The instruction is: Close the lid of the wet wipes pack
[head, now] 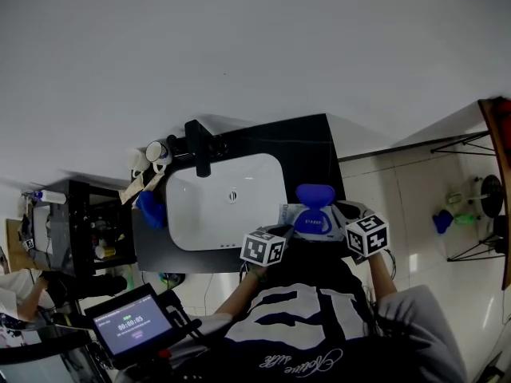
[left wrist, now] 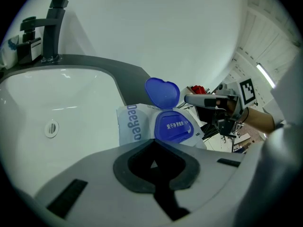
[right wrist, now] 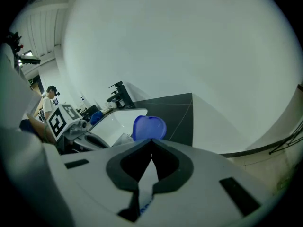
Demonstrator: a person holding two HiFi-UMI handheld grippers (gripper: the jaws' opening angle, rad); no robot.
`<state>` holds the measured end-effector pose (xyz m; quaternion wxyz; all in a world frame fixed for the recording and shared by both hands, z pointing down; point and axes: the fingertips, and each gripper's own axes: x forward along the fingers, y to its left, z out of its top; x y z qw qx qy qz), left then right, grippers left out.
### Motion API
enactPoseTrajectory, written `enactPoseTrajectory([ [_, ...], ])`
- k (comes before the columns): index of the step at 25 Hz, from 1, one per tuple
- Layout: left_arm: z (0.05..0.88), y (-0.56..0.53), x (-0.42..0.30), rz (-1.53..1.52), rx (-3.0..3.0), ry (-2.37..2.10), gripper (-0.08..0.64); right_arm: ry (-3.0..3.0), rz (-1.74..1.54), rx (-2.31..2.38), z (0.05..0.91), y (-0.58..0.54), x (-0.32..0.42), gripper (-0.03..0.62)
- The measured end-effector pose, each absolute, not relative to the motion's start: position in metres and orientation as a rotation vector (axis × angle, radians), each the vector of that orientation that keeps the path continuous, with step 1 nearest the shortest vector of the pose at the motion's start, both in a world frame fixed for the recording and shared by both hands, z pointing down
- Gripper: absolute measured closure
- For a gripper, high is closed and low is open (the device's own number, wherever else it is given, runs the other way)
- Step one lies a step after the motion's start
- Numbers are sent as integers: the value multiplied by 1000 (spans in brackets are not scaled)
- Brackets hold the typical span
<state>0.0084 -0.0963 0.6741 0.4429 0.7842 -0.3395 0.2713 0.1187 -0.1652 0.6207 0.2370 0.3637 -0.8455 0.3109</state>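
The wet wipes pack (head: 313, 223) is white with a blue flip lid (head: 315, 195) that stands open and upright. It sits at the front edge of the black counter (head: 311, 146), right of the sink. In the left gripper view the pack (left wrist: 135, 126) and its open lid (left wrist: 162, 92) lie just past my left gripper (left wrist: 152, 143), whose jaws are closed at the pack's near edge. My right gripper (right wrist: 151, 142) is shut, with a strip of the white pack between its pads, and the lid (right wrist: 149, 126) rises just beyond. The right gripper (left wrist: 208, 100) also shows at the pack's far end.
A white sink (head: 223, 198) with a black faucet (head: 200, 146) fills the counter's left part. A blue object (head: 149, 207) lies at the sink's left edge. A black shelf (head: 88, 230) with bottles stands further left, a small screen (head: 132, 325) near me, and tiled floor (head: 415, 206) to the right.
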Motion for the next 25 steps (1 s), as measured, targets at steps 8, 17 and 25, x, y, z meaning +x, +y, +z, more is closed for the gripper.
enactPoseTrajectory([
  [8, 675, -96, 9, 664, 1949, -841, 560, -2121, 816, 1178, 651, -170, 142, 594],
  [17, 679, -97, 10, 647, 1958, -832, 560, -2324, 909, 1066, 634, -203, 122, 594],
  [25, 675, -99, 13, 614, 1975, -820, 560, -2353, 802, 823, 629, -120, 85, 594],
])
